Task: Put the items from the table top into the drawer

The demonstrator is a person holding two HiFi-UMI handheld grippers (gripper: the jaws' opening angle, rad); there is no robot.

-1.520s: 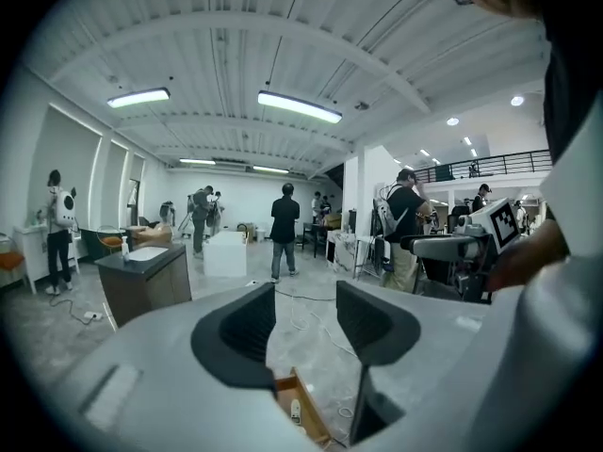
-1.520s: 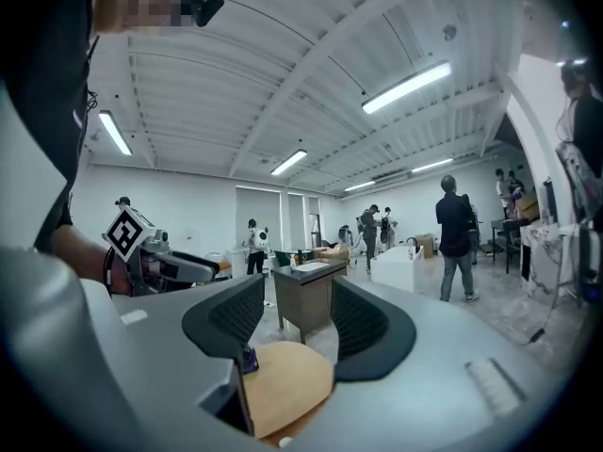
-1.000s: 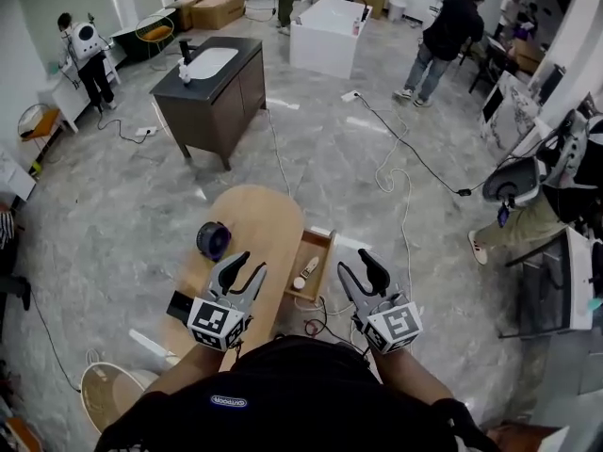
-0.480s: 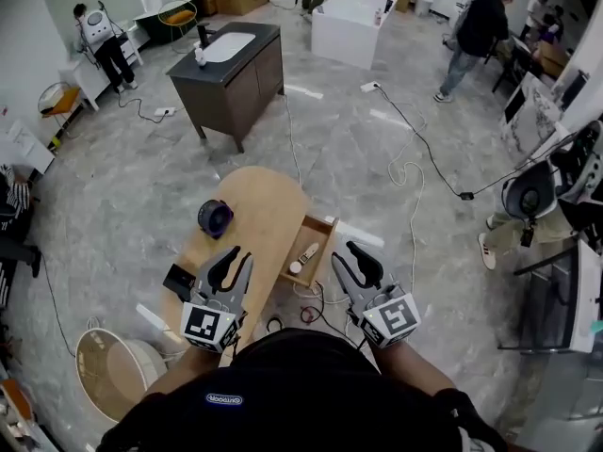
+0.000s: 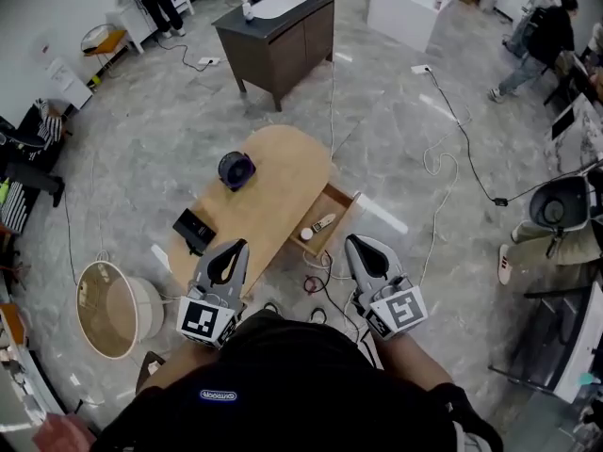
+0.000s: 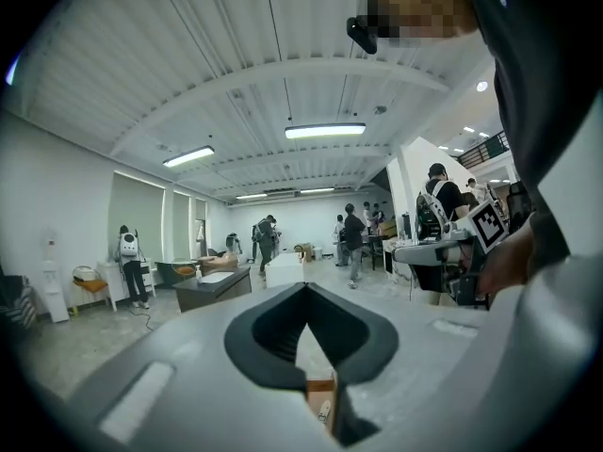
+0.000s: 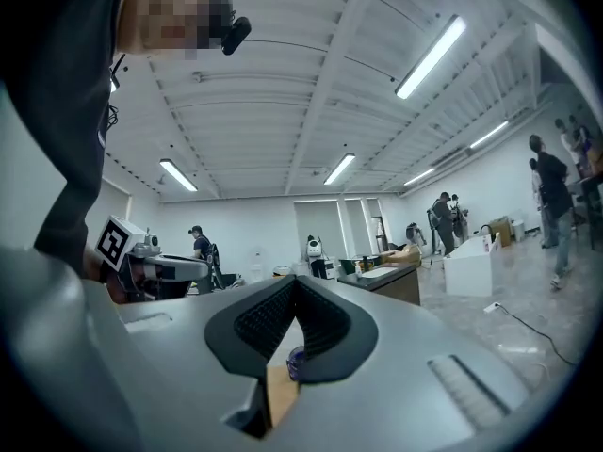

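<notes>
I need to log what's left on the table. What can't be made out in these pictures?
- Purple object: head view, too small to name.
- Black box: head view, too small to read.
- Pale item in the drawer: head view, too small; left gripper view, mostly behind the shut left gripper.
- Table's near end: head view, left gripper partly covers it.

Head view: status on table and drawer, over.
Left hand-held gripper, right hand-held gripper shut, empty. Purple disc, black box on table. Drawer open, one item inside. Nothing blocking.
</notes>
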